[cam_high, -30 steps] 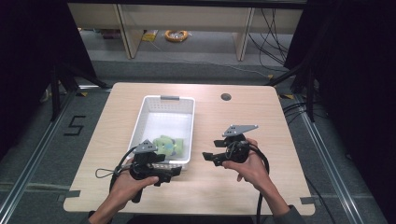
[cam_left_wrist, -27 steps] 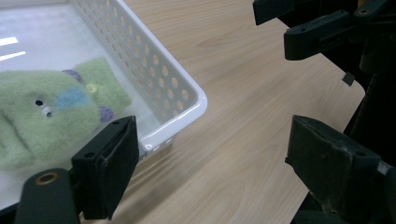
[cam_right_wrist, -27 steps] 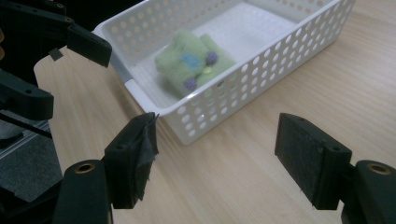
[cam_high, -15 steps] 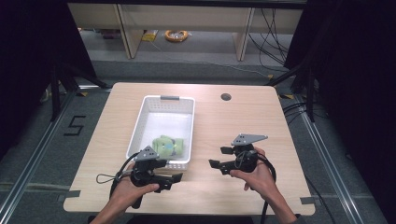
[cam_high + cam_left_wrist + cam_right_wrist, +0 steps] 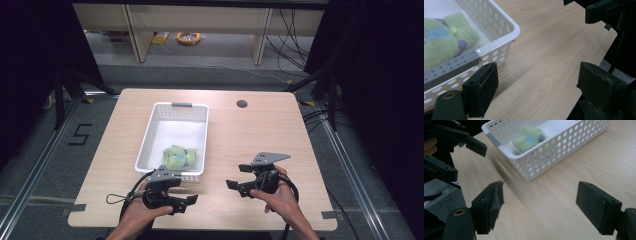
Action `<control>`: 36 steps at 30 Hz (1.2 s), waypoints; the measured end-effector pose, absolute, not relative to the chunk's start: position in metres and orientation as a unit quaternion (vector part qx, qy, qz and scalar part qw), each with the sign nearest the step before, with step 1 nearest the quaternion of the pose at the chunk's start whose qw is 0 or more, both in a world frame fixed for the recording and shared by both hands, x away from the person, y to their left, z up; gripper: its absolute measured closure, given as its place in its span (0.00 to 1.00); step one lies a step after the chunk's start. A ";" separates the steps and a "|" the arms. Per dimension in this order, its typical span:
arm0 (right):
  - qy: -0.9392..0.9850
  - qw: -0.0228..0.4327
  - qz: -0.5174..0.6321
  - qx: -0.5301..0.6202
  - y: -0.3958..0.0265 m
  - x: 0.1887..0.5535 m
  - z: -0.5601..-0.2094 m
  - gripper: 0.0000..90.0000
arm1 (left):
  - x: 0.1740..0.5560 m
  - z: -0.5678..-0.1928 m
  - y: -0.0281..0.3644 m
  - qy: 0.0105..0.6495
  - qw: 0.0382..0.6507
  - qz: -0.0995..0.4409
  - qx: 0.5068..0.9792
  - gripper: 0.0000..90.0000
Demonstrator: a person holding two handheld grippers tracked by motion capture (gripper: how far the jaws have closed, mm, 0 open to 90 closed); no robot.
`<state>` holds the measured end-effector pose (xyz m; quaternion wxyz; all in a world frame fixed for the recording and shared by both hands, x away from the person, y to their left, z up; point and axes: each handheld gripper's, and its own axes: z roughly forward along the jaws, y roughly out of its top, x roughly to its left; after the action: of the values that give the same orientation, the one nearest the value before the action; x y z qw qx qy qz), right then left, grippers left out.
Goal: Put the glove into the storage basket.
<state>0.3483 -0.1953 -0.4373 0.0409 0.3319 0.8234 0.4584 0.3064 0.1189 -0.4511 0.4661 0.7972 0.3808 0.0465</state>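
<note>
A white perforated basket [image 5: 155,127] stands on the wooden table [image 5: 260,130]. A green plush toy [image 5: 179,156] with blue and purple patches lies at its near end. My left gripper [image 5: 186,190] is at the table's front edge, just before the basket's near wall, open with nothing in it. My right gripper [image 5: 236,176] is to the right of the basket, open with nothing in it, pointing left. In the left gripper view, the gripper [image 5: 540,87] frames bare wood beside the basket's corner [image 5: 506,30] and the toy [image 5: 444,42]. The right gripper [image 5: 541,205] faces the basket [image 5: 554,152], the toy [image 5: 529,136] and the left gripper [image 5: 449,150].
A round cable hole [image 5: 242,104] sits at the table's far right. Beyond the table is grey floor with shelving legs, cables and a yellow coil [image 5: 188,37]. Dark curtains flank both sides. Bare wood lies between my two grippers.
Both grippers have drawn back toward the table's front edge, away from the basket. The toy lies still in the basket.
</note>
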 end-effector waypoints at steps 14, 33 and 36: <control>0.822 0.021 0.457 0.340 -0.205 0.330 -0.457 0.25 | 0.291 -0.465 0.121 0.379 0.464 0.042 0.800 0.18; 0.828 0.017 0.442 0.344 -0.215 0.308 -0.478 0.21 | 0.272 -0.495 0.115 0.370 0.439 0.044 0.818 0.18; 0.831 0.019 0.439 0.342 -0.216 0.304 -0.480 0.21 | 0.271 -0.497 0.118 0.360 0.430 0.059 0.826 0.18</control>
<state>0.3042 -0.2164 -0.4798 0.0194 0.3421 0.8307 0.4388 0.2708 0.1176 -0.4968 0.4298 0.8260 0.3597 0.0591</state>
